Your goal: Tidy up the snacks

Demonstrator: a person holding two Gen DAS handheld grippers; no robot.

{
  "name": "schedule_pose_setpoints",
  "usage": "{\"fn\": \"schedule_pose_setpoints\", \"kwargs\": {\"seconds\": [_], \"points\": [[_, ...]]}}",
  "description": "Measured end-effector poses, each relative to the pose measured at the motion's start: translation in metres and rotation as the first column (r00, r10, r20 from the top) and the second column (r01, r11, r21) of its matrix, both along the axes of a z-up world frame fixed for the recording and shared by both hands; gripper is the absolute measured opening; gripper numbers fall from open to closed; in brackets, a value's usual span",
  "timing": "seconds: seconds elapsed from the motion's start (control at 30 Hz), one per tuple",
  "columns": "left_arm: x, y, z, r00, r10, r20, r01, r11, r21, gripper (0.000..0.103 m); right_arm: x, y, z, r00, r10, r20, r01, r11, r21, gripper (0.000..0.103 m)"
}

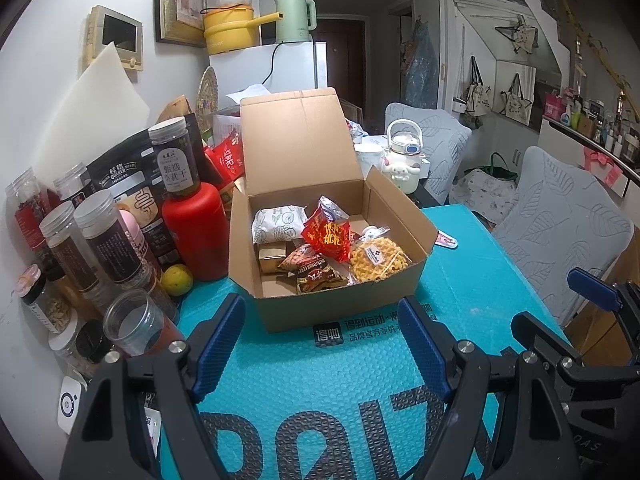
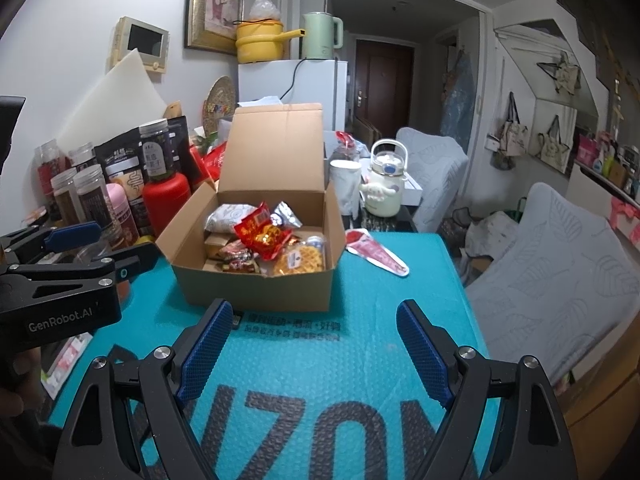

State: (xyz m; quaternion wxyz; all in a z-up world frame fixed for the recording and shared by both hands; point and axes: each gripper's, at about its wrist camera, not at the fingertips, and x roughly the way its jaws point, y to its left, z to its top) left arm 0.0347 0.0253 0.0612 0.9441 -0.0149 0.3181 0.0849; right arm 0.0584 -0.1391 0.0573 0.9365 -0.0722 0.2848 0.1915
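Observation:
An open cardboard box [image 1: 340, 304] stands on the teal mat, lid up, also in the right wrist view [image 2: 256, 292]. Inside lie a red snack packet [image 1: 326, 236], a waffle pack [image 1: 378, 260], a white wrapped bun [image 1: 278, 222], a small gold box [image 1: 272, 258] and dark snack packs. A red-and-white snack packet [image 2: 376, 254] lies on the mat right of the box. My left gripper [image 1: 322, 340] is open and empty in front of the box. My right gripper [image 2: 314, 346] is open and empty, also short of the box.
Jars, a red bottle [image 1: 196, 232], snack bags and a lemon [image 1: 176, 280] crowd the left side. A white kettle-shaped bottle [image 2: 384, 186] and a cup [image 2: 344, 184] stand behind the box. Padded chairs [image 2: 560, 264] are on the right.

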Motion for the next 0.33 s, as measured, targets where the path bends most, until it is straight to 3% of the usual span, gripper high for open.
{"fn": "schedule_pose_setpoints", "kwargs": {"seconds": [0.33], "points": [[-0.0014,-0.0009,-0.0016,1.000,-0.006,0.008,0.006,1.000,0.002,0.079,-0.0035,-0.0022,-0.0007,1.000,0.003,0.005,-0.003,1.000,0.000,0.085]]}}
